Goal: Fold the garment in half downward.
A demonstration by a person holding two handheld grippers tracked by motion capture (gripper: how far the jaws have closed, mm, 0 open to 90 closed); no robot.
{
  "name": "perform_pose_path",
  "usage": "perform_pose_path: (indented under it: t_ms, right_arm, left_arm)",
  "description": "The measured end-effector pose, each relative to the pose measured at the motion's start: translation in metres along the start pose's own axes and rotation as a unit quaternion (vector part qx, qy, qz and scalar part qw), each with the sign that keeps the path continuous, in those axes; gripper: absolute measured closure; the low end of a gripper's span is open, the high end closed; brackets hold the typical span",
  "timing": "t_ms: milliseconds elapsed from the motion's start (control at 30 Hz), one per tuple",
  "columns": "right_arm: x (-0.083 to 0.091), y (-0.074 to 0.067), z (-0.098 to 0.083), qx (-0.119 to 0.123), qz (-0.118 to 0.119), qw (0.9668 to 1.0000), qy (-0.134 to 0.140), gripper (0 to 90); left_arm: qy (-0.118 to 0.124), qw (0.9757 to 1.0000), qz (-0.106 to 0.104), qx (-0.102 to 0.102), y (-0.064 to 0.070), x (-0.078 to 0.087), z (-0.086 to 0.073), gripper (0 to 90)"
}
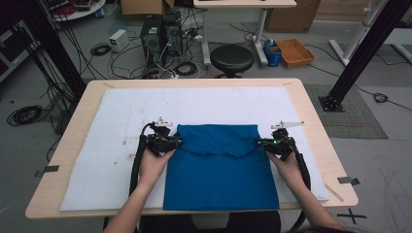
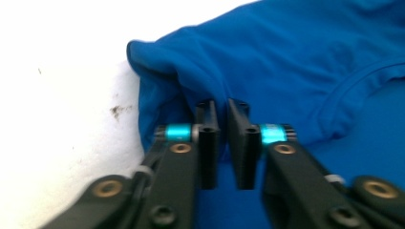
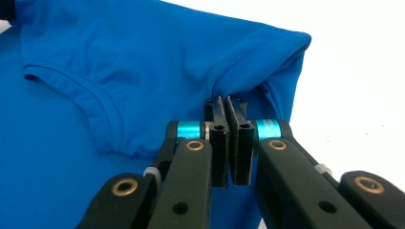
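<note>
A wooden table [image 1: 311, 126] carries a white mat [image 1: 111, 126] that covers most of its top, stained with a few dark specks left of centre. On the mat, toward the person's edge, lies a blue shirt [image 1: 221, 179], its upper part folded down toward the person so the collar band arcs across the middle (no print, label or writing can be read anywhere on the cloth).

The left gripper [image 1: 176, 142] sits at the shirt's left folded corner; in the left gripper view its jaws stand nearly together with a thin fold of the blue fabric pinched between them. The right gripper [image 1: 259, 142] sits at the opposite corner, and the right gripper view shows its jaws clenched tight on the fabric edge there. Each gripper bears turquoise sleeves beside the jaws, unmarked.

Beyond the table, a black round stool [image 1: 231, 59] stands on the floor among cables.
</note>
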State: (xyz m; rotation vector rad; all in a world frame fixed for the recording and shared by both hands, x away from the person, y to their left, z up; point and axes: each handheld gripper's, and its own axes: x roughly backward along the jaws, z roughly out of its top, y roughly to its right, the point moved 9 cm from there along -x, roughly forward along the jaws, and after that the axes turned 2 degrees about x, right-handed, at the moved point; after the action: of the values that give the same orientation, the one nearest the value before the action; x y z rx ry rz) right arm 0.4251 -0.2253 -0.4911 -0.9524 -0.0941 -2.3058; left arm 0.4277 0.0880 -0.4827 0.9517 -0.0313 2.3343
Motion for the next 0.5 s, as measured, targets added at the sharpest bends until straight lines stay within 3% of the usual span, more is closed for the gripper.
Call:
perform_pose_path:
  t_ms: [267, 500]
  right_arm:
    - [0.009, -0.002, 0.003, -0.002, 0.010, 0.9999, 0.013, 89.0]
    - [0.030, -0.011, -0.001, 0.006, 0.022, 0.9996, 0.018, 89.0]
  left_arm:
    - [0.014, 0.9993, -0.024, 0.026, -0.002, 0.012, 0.004, 86.7]
    - [0.009, 0.9974, -0.062, 0.037, 0.011, 0.031, 0.000, 86.6]
